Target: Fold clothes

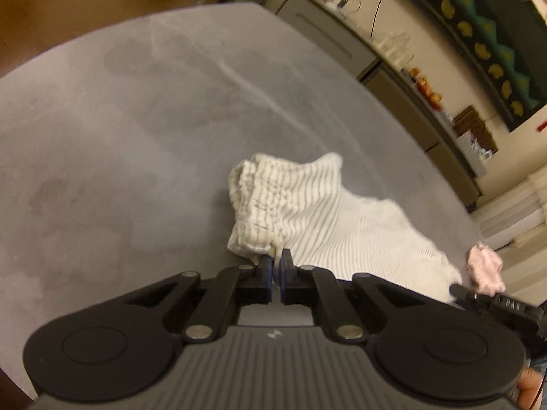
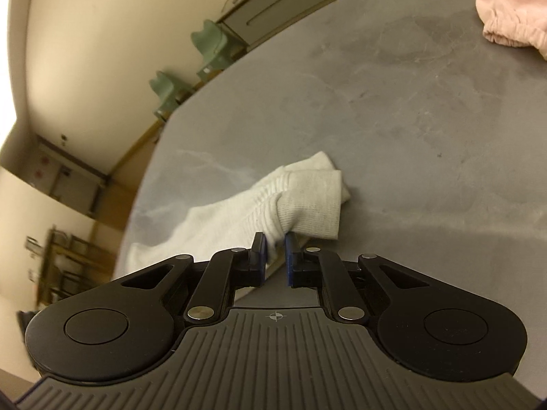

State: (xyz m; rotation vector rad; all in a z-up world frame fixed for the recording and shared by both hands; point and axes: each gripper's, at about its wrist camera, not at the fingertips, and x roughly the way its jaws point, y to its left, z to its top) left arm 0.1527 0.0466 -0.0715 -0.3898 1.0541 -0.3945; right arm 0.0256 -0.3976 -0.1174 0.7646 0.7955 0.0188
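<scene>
So both grippers are clamped on the same garment, a white ribbed knit piece with thin grey stripes and a gathered elastic band [image 1: 307,212], lying on the grey mottled tabletop [image 1: 119,136].

Left gripper [image 1: 275,266]: blue pads nearly together, pinching the cloth's corner just below the elastic band. Grip looks thin, only a small bit of fabric between the pads.

Right gripper [image 2: 275,251]: closed on a bunched fold at the other end of the garment [image 2: 273,205], fabric visibly wedged between the pads. In the left wrist view the right tool's black tip [image 1: 461,288] shows at the garment's far right edge.

Progress, my read: early. Cloth is rumpled, one end doubled over itself, no clean crease or flat rectangle yet. Both ends grasped, so the pickup looks done; spreading or first fold not yet made. Frames are slightly blurred, can't tell how much of the cloth is off the table.

Left to do: flatten, fold, set down. A pink gathered garment [image 2: 512,10] sits well apart near the table's far side, unfolded, probably next in line.
</scene>
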